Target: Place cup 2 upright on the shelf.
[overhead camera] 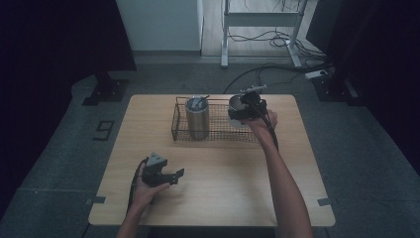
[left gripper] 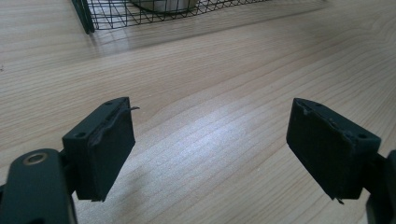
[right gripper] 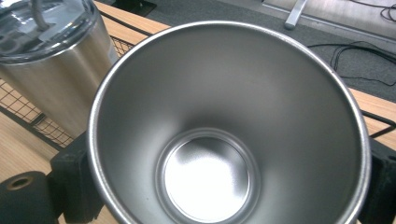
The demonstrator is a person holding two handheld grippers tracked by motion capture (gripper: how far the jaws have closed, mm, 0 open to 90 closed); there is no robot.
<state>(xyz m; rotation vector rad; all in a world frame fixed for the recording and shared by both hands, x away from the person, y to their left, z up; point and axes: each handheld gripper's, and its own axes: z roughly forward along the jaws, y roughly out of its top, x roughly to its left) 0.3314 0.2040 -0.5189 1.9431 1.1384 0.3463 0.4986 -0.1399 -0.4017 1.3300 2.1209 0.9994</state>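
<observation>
Your right tongs [overhead camera: 246, 110] pinch an open, lidless stainless-steel tumbler [right gripper: 224, 126] across its outer wall, one black jaw on each side of the body below the rim, with the mouth facing back along the tongs. The tumbler hangs above the right end of the black wire mesh basket [overhead camera: 216, 130], just beside a second brushed-steel tumbler with a clear lid [right gripper: 51, 60] standing upright in the basket's left part. Treat the held tumbler as rigid and probably light for its bulk. Expect the polished, tapering wall to be slippery: the pads could creep toward the narrower base if pressure slackens. Keep the grip on the wall, square across the widest line, not on the thin rolled rim. Steel will not break, but a drop could dent it or knock the lidded tumbler over. Your left tongs [overhead camera: 171, 174] sit low over the wooden counter [left gripper: 210, 70], well apart from the basket, spread wide and holding nothing.
</observation>
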